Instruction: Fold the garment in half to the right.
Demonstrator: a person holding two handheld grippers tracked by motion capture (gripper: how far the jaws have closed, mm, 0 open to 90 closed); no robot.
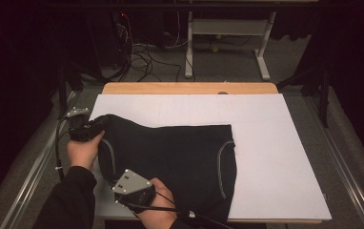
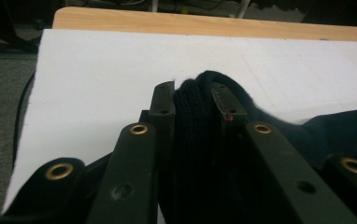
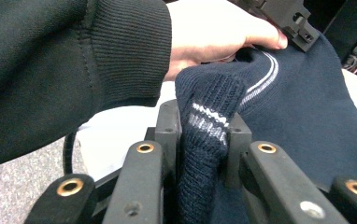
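Observation:
A dark navy knit garment (image 1: pixel 180 157) with pale stripe trim lies spread on the white board (image 1: pixel 275 143). At the garment's upper left corner my left gripper (image 1: pixel 92 129) is shut on a fold of dark ribbed knit (image 2: pixel 197 121), held between its two jaws. My right gripper (image 1: pixel 132 188) is at the garment's lower left edge, shut on a ribbed striped hem (image 3: pixel 209 121). In the right gripper view, the other hand (image 3: pixel 214 32) and the left gripper (image 3: pixel 286 18) hold the garment farther off.
The white board lies on a wooden table (image 1: pixel 189 88) whose far edge shows beyond it. Grey floor, cables (image 1: pixel 142 57) and a white table frame (image 1: pixel 227 33) lie behind. Bare board spreads to the right of the garment and behind it.

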